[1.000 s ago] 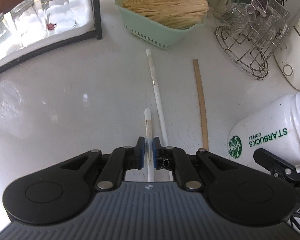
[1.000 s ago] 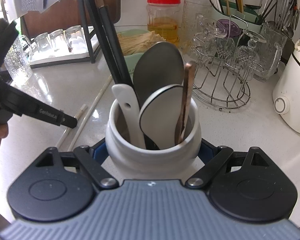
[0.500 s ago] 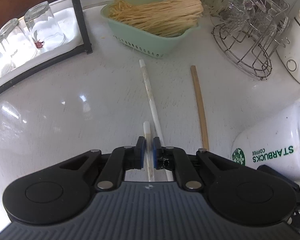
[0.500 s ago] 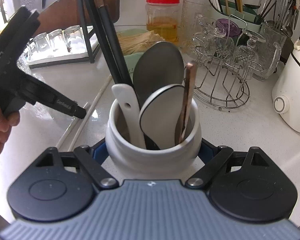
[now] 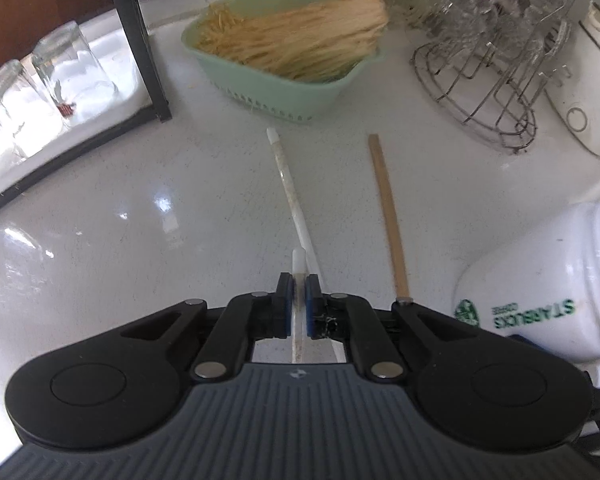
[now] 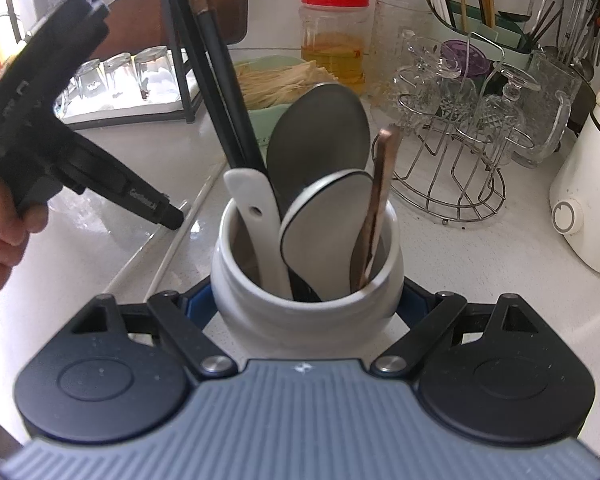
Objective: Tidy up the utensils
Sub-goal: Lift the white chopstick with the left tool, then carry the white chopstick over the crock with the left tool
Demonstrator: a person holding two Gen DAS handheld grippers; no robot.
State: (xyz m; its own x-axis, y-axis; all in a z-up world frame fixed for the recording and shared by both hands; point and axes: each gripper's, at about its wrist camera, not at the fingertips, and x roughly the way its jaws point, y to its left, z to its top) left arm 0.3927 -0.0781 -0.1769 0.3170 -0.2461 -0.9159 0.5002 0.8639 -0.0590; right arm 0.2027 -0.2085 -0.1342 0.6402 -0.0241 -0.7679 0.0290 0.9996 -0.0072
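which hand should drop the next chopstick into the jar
Left. The left gripper already has its jaws shut on a white chopstick, while the right gripper is clamped around the white jar, steadying it.

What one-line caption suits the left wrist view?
Left gripper clamps a white chopstick above the counter, near a Starbucks jar.

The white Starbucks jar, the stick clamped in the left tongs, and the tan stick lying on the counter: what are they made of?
White Starbucks jar: likely glazed ceramic, given its glossy highlights and thick rounded rim. White chopstick in the left tongs: probably plastic or melamine, smooth with a translucent look. Tan flat stick on the counter: looks like bamboo or wood, matte, square-cut end.
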